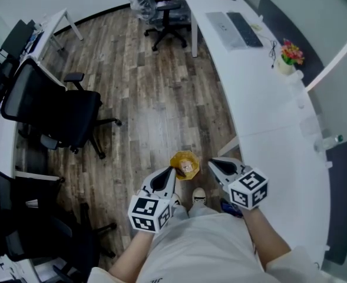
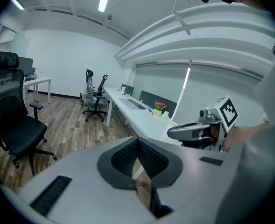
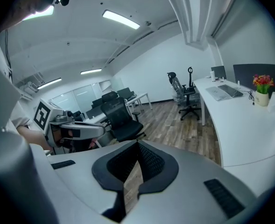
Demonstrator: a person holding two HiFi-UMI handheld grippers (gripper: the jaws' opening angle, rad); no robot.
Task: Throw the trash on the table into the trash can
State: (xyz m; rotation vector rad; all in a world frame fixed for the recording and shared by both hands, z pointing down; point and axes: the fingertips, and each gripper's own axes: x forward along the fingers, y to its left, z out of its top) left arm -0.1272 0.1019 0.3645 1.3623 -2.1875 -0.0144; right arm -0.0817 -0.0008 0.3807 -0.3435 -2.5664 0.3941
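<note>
Looking straight down in the head view, the person stands over the wood floor with both claws held out. The left claw (image 1: pixel 172 171) has its tip right at the rim of a yellow thing (image 1: pixel 185 165) at lower centre, which is probably the lined bin. The right claw (image 1: pixel 212 163) sits just beside it on the other side. The white table (image 1: pixel 267 117) curves up the right of the frame, and no trash can be picked out on it from here.

In the left gripper view, the jaws meet at the tip with nothing pinched, only floor showing through the slit below. The table (image 2: pixel 137 118) runs off at mid-frame.

In the right gripper view it's the same story: jaws together and empty, with the table (image 3: pixel 249 120) at the right edge.

So neither claw carries anything. For the next piece, the person would do best to turn right to the table and spread the jaws before reaching. The claw should then clamp squarely on the piece and let go only once it is directly above the bin's mouth.
</note>
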